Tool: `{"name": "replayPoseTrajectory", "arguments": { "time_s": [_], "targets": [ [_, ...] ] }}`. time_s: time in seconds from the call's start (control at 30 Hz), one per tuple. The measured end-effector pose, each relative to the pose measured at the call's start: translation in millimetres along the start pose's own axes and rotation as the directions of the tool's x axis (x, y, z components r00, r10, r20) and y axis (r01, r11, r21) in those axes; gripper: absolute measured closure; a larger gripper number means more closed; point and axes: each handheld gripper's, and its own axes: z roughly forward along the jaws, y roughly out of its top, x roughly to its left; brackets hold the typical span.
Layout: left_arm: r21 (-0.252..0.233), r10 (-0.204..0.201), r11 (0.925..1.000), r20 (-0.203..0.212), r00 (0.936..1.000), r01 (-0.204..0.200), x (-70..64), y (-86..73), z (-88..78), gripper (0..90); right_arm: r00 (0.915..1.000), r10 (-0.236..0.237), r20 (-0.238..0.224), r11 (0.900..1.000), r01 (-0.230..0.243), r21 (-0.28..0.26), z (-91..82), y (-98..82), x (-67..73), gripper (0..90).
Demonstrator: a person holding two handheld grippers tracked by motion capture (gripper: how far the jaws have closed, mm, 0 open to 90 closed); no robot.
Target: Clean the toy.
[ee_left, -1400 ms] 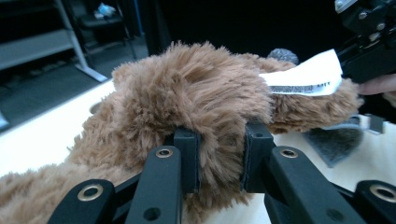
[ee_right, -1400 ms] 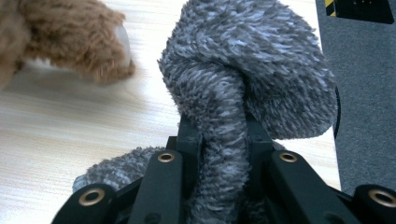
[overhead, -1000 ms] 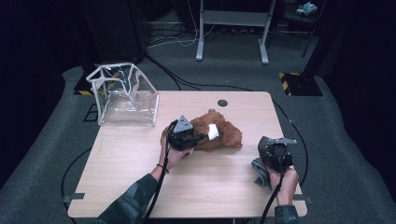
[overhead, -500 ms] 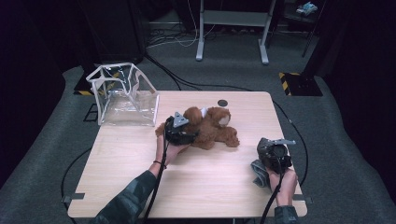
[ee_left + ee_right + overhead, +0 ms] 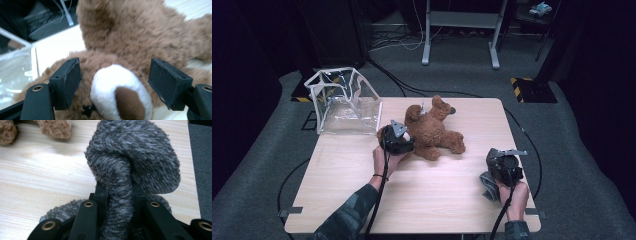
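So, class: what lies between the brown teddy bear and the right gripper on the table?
Bare wooden tabletop. The high view shows nothing lying between the teddy bear and the right gripper, which is clamped on a grey fuzzy cloth.

A dim room around my lit table.

I saw a pale wooden table [image 5: 362,200] with rounded corners standing on grey carpet [image 5: 572,165], black cables [image 5: 532,145] snaking across the floor around it. Beyond the far edge stood a grey metal stand [image 5: 462,30] on two legs, with more cables under it. Yellow-and-black hazard tape [image 5: 532,87] marked the floor at right. The walls and corners lay in darkness.
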Motion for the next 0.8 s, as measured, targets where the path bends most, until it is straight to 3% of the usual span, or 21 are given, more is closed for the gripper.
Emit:
{"name": "replayPoseTrajectory", "arguments": {
  "time_s": [0.13,0.17,0.2,0.23,0.3,0.43,0.63,0.77,0.8],
  "targets": [
    [0.040,0.009,0.9992,-0.015,0.9998,-0.009,2.7,-10.8,10.5,33.6,1.0000,0.001,-0.001,1.000,-0.001,-0.004,-0.7,0.5,0.4,73.6],
    [0.034,-0.003,0.9994,-0.002,1.0000,0.003,4.5,-13.0,11.7,36.5,1.0000,0.002,-0.002,1.000,-0.002,-0.005,-1.1,0.5,0.5,73.6],
    [0.032,0.005,0.9995,0.030,0.9995,-0.006,6.7,-15.0,10.8,39.5,1.0000,0.000,-0.001,1.000,0.000,-0.005,-1.4,0.6,0.5,73.6],
    [0.027,0.014,0.9995,0.034,0.9993,-0.014,6.0,-15.6,11.0,45.5,1.0000,0.001,-0.003,1.000,-0.001,-0.006,-1.8,0.8,0.6,73.7],
    [0.020,0.033,0.9992,0.065,0.9973,-0.034,5.4,-16.1,9.6,49.6,1.0000,0.005,-0.004,1.000,-0.005,-0.011,-2.2,1.6,1.1,73.7],
    [-0.016,0.035,0.9993,0.133,0.9904,-0.033,8.8,-20.2,7.8,54.1,1.0000,0.003,-0.010,1.000,-0.003,-0.027,-6.2,5.7,3.9,73.8],
    [-0.045,0.035,0.9987,0.214,0.9762,-0.026,15.8,-22.9,2.6,56.6,0.9997,-0.022,-0.014,0.998,0.021,-0.059,-13.9,13.3,6.9,73.9],
    [-0.054,0.038,0.9983,0.282,0.9586,-0.024,17.6,-22.7,-1.6,57.9,0.9994,-0.029,-0.018,0.996,0.027,-0.080,-20.4,19.5,11.4,73.9],
    [-0.066,0.045,0.9975,0.310,0.9497,-0.026,17.4,-22.9,-2.6,58.0,0.9993,-0.033,-0.018,0.996,0.032,-0.082,-21.9,20.8,12.2,73.9]
  ]
}}
